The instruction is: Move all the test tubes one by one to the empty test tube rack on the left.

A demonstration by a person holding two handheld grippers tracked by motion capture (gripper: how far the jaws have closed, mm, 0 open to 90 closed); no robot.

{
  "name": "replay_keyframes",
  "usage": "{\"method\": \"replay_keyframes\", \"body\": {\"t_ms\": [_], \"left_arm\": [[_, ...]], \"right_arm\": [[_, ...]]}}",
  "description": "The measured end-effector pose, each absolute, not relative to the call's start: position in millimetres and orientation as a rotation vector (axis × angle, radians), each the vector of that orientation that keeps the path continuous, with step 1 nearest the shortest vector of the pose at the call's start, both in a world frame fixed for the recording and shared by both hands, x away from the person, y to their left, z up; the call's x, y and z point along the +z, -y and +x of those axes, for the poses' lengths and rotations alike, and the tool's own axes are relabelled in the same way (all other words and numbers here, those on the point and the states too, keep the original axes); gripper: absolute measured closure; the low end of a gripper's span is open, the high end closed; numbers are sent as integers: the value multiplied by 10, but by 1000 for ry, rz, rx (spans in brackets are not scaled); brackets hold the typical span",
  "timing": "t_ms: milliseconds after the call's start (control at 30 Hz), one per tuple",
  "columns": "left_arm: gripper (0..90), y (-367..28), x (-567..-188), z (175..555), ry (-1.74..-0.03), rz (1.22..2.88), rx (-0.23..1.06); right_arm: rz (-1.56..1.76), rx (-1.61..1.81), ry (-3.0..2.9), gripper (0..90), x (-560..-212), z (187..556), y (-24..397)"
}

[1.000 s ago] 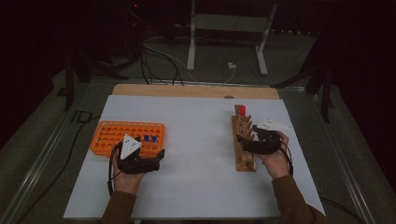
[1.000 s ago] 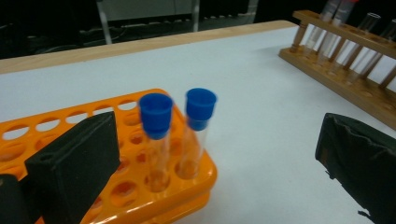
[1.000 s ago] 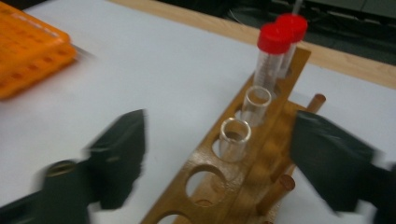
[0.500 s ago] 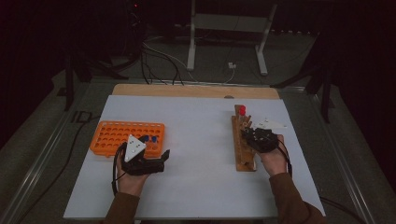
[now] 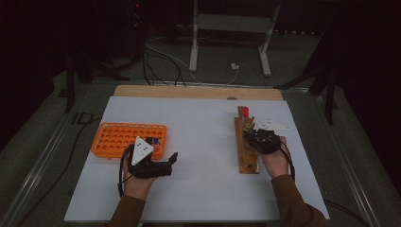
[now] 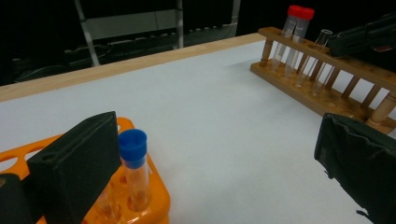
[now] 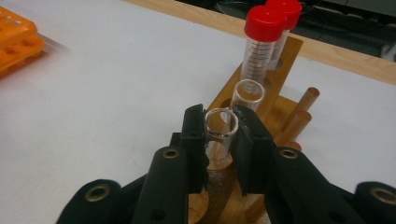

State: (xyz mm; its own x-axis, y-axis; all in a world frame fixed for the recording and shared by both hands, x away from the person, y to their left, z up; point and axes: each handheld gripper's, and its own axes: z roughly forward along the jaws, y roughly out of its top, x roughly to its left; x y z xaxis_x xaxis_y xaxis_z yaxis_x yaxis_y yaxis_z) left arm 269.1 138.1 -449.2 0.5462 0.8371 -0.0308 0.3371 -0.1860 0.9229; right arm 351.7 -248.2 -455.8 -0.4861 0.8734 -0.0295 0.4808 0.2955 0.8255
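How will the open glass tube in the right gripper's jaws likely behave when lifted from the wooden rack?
The uncapped glass tube looks empty, so probably light. Its smooth round wall may slip between the right gripper's narrow pads. Thin clear glass seems fragile, so knocking the wooden rack risks chipping.

The high view looks forward and down on the whole desk [image 5: 203,189] from above the person's side; the left gripper view sits low beside the orange tray [image 6: 149,210], facing across to the wooden rack [image 6: 327,70]; the right gripper view looks closely along that rack [image 7: 280,107], shared by all three.
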Motion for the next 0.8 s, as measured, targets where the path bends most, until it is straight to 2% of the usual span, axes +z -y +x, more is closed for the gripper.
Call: {"method": "replay_keyframes", "body": {"t_ms": [367,800], "left_arm": [[10,-1344,-4459,2714,-958,1763,603],[10,-1284,-4360,2760,-925,1756,614]], "right_arm": [[1194,1118,-2070,765,-4417,3454,2516],[1139,1167,-2044,765,-4045,3347,2544]]}}
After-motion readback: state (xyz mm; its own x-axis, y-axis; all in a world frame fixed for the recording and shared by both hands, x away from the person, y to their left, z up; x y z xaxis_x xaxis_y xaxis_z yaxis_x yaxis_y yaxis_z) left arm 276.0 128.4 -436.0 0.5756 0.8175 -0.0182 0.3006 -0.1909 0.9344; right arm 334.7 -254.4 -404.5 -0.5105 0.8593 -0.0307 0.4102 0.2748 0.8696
